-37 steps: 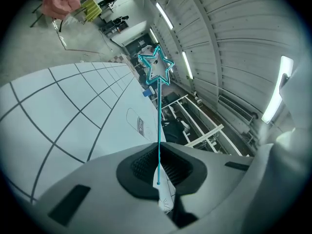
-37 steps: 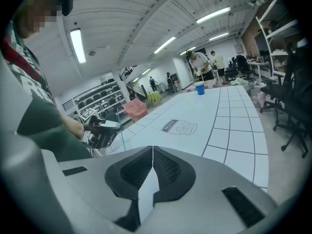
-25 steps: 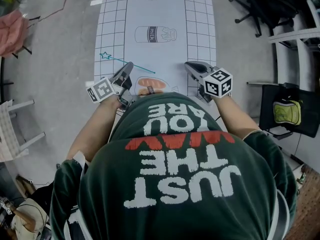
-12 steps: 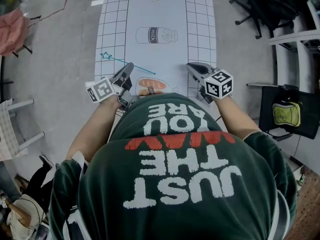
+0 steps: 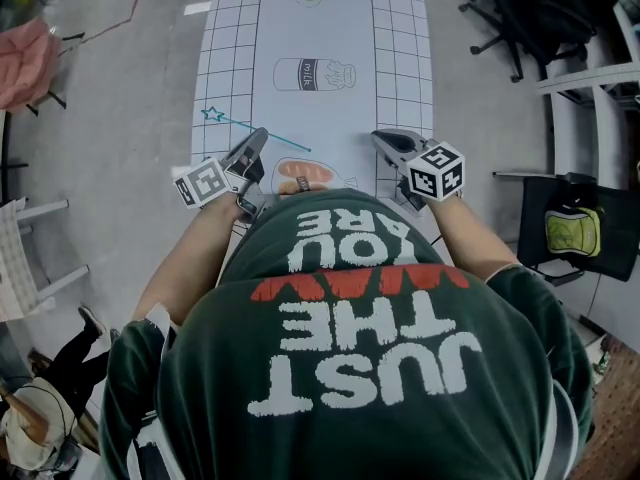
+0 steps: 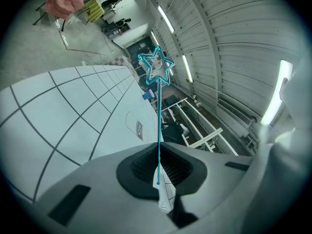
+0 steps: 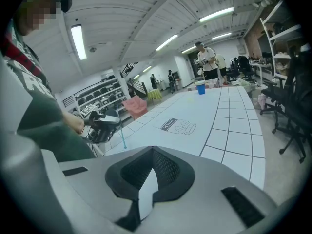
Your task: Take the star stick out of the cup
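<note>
Your left gripper (image 5: 257,140) is clamped on the star stick (image 5: 236,122), with the thin shaft caught in the seam between the closed pads. The stick lies crosswise to the way that gripper points. Its long axis runs from the star (image 5: 212,114), out to the far left, through the jaw tips to the bare tail end (image 5: 308,148) on the near right. The whole length hangs over the gridded table (image 5: 400,68), and no cup shows anywhere near it, so the stick looks already free. Your right gripper (image 5: 386,140) is closed on nothing and sits well apart to the right, nearer the tail than the star. If you lay the stick down, I judge the left alone does it: lower along that slanted line so star and tail meet the table together.
</note>
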Motion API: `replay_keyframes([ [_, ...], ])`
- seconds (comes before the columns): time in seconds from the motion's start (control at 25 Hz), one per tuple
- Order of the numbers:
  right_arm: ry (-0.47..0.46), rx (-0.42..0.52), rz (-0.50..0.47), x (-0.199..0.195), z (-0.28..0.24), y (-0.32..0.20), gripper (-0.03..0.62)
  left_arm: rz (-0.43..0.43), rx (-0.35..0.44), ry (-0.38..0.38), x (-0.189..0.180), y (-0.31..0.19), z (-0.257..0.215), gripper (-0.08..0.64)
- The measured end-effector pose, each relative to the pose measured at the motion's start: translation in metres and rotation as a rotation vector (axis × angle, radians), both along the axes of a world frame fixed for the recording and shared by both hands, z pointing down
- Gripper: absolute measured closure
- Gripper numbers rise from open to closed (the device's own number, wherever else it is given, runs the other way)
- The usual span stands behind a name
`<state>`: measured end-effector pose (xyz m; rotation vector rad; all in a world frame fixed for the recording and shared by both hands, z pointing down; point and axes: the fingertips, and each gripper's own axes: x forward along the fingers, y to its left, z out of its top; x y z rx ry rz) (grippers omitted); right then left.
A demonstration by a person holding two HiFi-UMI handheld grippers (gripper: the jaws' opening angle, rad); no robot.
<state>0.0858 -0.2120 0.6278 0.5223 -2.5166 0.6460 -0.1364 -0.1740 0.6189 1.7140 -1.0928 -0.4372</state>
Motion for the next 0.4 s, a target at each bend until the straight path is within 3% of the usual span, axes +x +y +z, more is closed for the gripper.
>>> replay_keyframes([
  [0.4, 0.004, 0.001, -0.005, 0.0015, 0.0014, 0.0021, 0.560, 0.000, 0.003, 0.005, 0.0016, 0.0020, 0.0014, 0.541],
])
